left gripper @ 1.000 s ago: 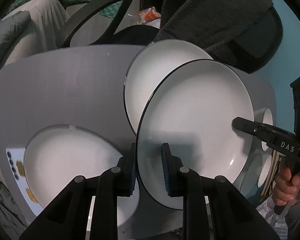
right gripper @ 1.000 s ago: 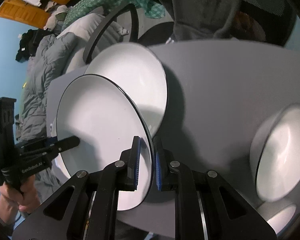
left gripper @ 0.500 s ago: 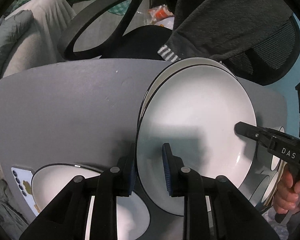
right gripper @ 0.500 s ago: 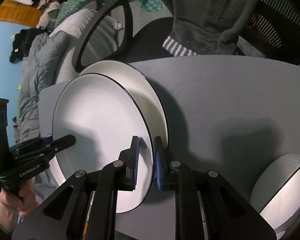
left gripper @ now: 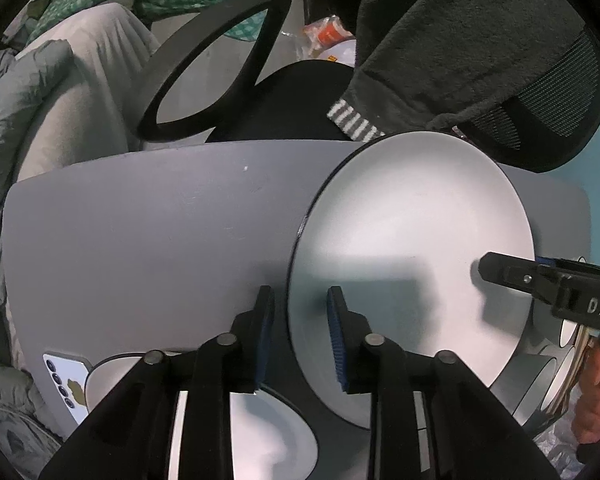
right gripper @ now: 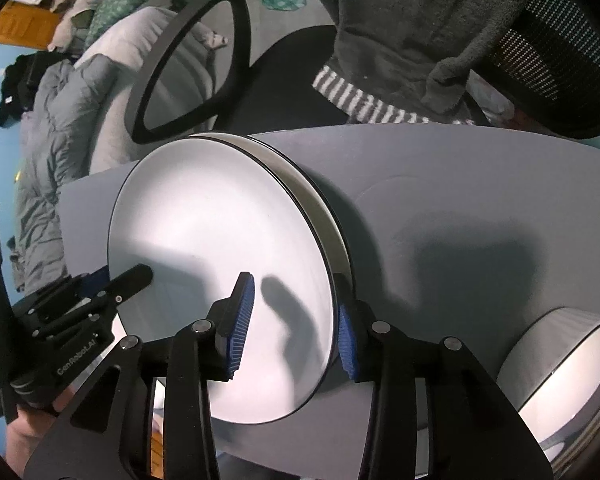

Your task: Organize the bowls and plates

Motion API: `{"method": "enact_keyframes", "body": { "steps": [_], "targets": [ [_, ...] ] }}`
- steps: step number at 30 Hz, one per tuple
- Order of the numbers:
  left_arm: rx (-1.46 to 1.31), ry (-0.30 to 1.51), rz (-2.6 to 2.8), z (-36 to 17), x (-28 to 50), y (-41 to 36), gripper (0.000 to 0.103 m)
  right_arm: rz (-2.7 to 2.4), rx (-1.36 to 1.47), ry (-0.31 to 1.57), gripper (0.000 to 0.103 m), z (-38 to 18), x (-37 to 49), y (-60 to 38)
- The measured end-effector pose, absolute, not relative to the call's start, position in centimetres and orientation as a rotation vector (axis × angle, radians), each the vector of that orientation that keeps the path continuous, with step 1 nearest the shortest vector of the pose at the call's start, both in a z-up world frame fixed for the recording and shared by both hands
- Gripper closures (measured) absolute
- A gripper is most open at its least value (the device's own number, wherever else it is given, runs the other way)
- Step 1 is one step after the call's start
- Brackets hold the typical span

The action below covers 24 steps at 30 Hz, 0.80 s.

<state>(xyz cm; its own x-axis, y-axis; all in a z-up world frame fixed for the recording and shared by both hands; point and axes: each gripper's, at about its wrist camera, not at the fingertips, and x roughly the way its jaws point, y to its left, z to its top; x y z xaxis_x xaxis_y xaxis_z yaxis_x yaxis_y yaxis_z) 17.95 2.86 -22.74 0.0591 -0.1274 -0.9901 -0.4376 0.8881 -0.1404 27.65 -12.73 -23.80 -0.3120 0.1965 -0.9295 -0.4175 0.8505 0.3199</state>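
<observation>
Left wrist view: left hand-held gripper (left gripper: 300, 330) pointed down at the grey counter (left gripper: 148, 240). Its jaws had just been opening; the near rim of the top plate (left gripper: 412, 256) sat between the blue pads (left gripper: 336, 344) with a gap on each side, so not clamped. Top plate was white with a dark rim and lay toward the right side of the counter. Right hand-held gripper (left gripper: 485, 271) came in from the right edge, one finger above the plate's far rim, a hand (left gripper: 592, 404) behind it. Another white plate (left gripper: 276, 432) showed at the lower edge under the left fingers. Stacked bowls (left gripper: 556, 376) sat at the right, partly hidden. A small patterned card (left gripper: 66, 380) lay at the counter's left corner.

Right wrist view: right hand-held gripper (right gripper: 296, 324) had jaws that had just been opening, spread wide. The top plate (right gripper: 220, 240) rim passed between the pads; the inner pad (right gripper: 242, 320) hovered over the plate face, clear of it. Released, not gripping. Top plate rested on a lower plate (right gripper: 320, 216), stacked, the lower rim showing on the right. Left hand-held gripper (right gripper: 138, 276) straddled the opposite rim. White bowl (right gripper: 572, 364) stood on the counter (right gripper: 480, 200) well right of the stack. Office chair (right gripper: 204, 64) with dark fabric draped over it stood behind the counter.
</observation>
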Motion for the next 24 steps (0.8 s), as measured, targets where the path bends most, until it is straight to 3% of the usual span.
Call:
{"method": "enact_keyframes", "body": {
  "steps": [5,19,21,24],
  "targets": [
    [-0.425,1.511,0.256,-22.5,17.6,2.9,0.074,0.569,-0.126,1.869,0.064,-24.0,28.0,-13.1],
    [-0.283,1.471,0.277,-19.9,14.8,2.5,0.066,0.545,-0.238,1.731,0.061,-22.0,26.5,-12.8],
    [-0.29,1.461,0.276,-19.5,14.3,2.7,0.062,0.513,-0.287,1.692,0.05,-21.6,26.2,-12.8],
    [-0.299,1.444,0.278,-19.1,13.6,2.8,0.062,0.512,-0.31,1.662,0.05,-21.4,25.8,-12.8]
  ]
}}
